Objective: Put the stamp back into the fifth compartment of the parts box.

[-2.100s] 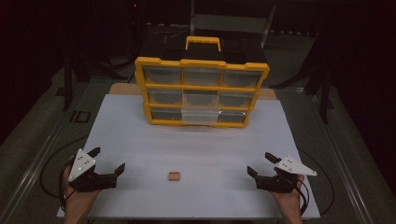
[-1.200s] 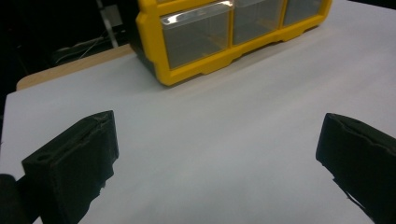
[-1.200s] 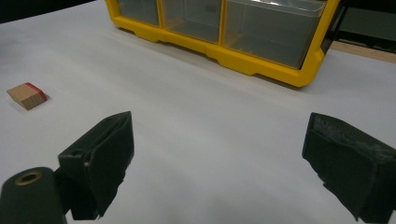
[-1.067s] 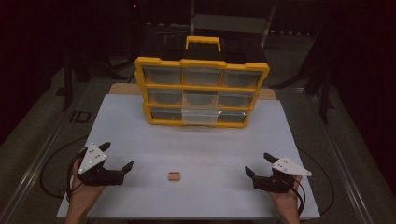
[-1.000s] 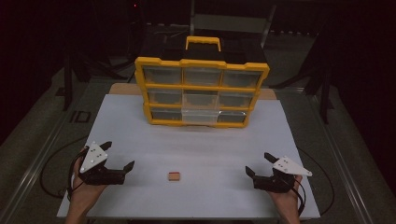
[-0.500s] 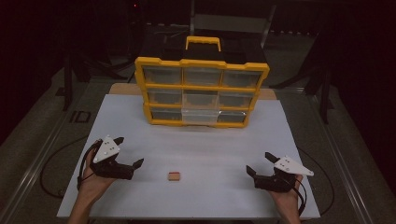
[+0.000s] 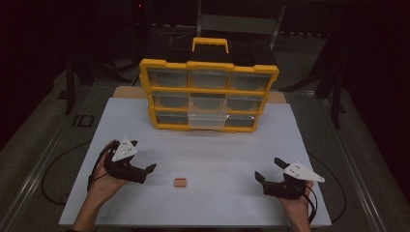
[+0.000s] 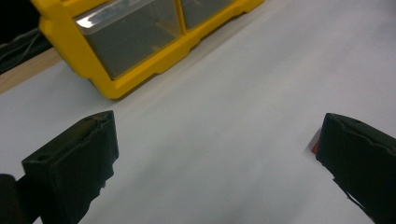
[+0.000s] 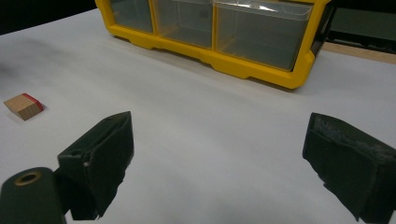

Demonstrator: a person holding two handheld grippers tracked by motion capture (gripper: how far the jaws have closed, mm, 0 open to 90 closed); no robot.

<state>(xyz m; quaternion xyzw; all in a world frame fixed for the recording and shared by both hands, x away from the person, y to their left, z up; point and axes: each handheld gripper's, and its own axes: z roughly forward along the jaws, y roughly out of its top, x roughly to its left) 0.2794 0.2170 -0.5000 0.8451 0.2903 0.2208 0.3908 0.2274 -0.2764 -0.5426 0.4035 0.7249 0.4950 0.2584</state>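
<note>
**Both grippers open near a small block on the desk**

A small wooden block (image 7: 180,182) with a red edge lies flat on the white desk (image 7: 217,145), near the front and roughly midway between the two hands. The left gripper (image 7: 142,170) is just left of it, fingers spread wide and pointing toward it; in the left gripper view the block (image 8: 315,143) peeks out beside the right-hand finger. The right gripper (image 7: 263,180) rests well apart to the right, fingers also spread, holding nothing. A yellow drawer organiser (image 7: 209,94) stands at the back of the desk, well beyond the block
</note>
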